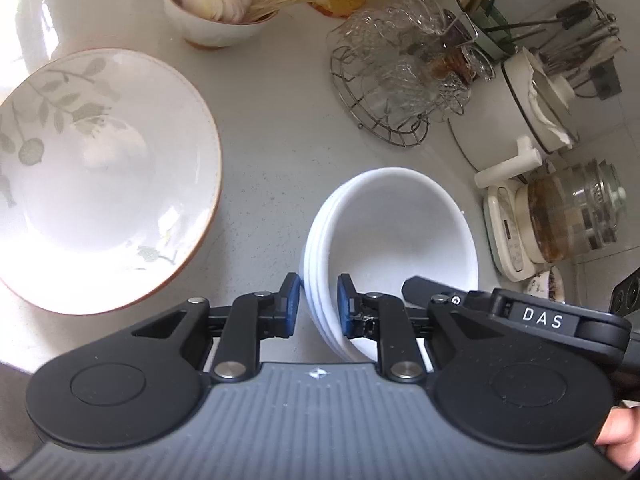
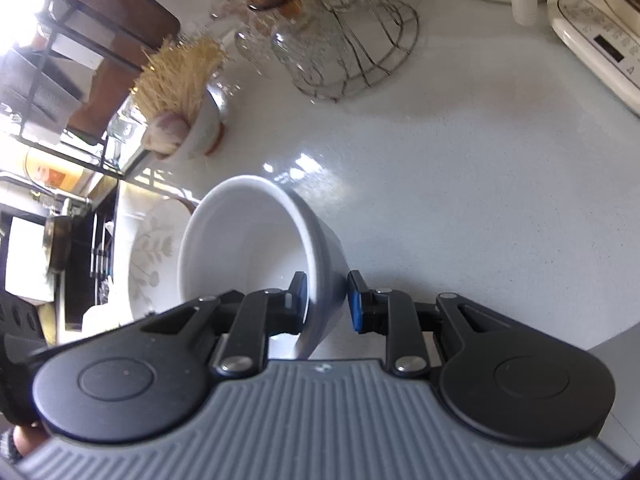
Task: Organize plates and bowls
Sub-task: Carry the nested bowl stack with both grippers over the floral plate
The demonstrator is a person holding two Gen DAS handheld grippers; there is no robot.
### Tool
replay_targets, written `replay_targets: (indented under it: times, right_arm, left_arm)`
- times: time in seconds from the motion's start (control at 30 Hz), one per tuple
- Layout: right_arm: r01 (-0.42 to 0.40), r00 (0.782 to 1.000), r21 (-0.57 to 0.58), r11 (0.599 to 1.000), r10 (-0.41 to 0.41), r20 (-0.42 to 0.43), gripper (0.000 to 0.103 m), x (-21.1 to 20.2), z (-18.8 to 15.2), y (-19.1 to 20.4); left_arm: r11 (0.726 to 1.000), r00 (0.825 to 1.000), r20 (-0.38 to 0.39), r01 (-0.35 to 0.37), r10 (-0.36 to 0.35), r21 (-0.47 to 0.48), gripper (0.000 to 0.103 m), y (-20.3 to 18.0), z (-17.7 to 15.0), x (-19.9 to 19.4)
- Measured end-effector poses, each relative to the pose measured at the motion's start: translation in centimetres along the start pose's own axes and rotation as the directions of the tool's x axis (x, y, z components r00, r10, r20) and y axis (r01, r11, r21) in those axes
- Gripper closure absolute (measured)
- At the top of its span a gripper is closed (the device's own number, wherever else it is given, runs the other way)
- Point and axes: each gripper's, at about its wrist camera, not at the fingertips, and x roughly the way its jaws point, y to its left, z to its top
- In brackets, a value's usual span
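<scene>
On the pale bench (image 1: pixel 280 152), you are gripping white bowls with both hands, and the sorting looks only partly done. Your left gripper (image 1: pixel 318 304) is clenching its fingers on the near wall of a stack of white bowls (image 1: pixel 392 240), one pad outside and one inside the rim; several rims are showing nested together, so some stacking is already achieved. Your right gripper (image 2: pixel 326 300) is pinching the wall of a single white bowl (image 2: pixel 248 240), which is tilting on its side with its mouth facing left, apparently clear of the bench. Whether that bowl belongs to the same stack, you cannot tell from these views. Left of the stack, well apart from it, the large leaf-patterned bowl (image 1: pixel 104 176) is sitting empty and untouched, so it probably still needs a place. Farther back, a small bowl (image 1: pixel 216 20) is holding a cut onion and dry noodles. Beside it, the wire rack (image 1: pixel 384 120) is carrying upturned glasses, and the glass kettle (image 1: pixel 572 216) on the right is holding brownish liquid.
</scene>
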Motion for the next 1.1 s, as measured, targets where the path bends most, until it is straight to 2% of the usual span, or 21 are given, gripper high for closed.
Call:
replay_targets:
  times: [0.1, 0.67, 0.87, 1.1]
  right_arm:
    - [-0.018, 1.000, 0.015, 1.000, 0.017, 0.011, 0.078, -0.1, 0.3, 1.0]
    - [-0.064, 0.996, -0.109, 0.992, 0.070, 0.048, 0.079, 0.5, 0.7, 8.0]
    - [-0.079, 0.996, -0.166, 0.983, 0.085, 0.034, 0.078, 2.1, 1.0, 10.9]
    - [-0.073, 0.997, -0.234, 0.970, 0.073, -0.011, 0.077, 6.3, 1.1, 14.2]
  left_arm:
    - [1.000, 1.000, 0.012, 0.019, -0.019, -0.010, 0.080, 0.9, 0.6, -1.2]
    - [0.998, 0.988, 0.152, 0.045, -0.039, -0.039, 0.080, 4.9, 3.2, -6.9]
    - [0.997, 0.985, 0.175, 0.022, -0.008, -0.079, 0.080, 7.0, 4.0, -8.1]
    - [0.994, 0.985, 0.169, -0.022, 0.040, -0.107, 0.080, 10.7, 5.3, -8.1]
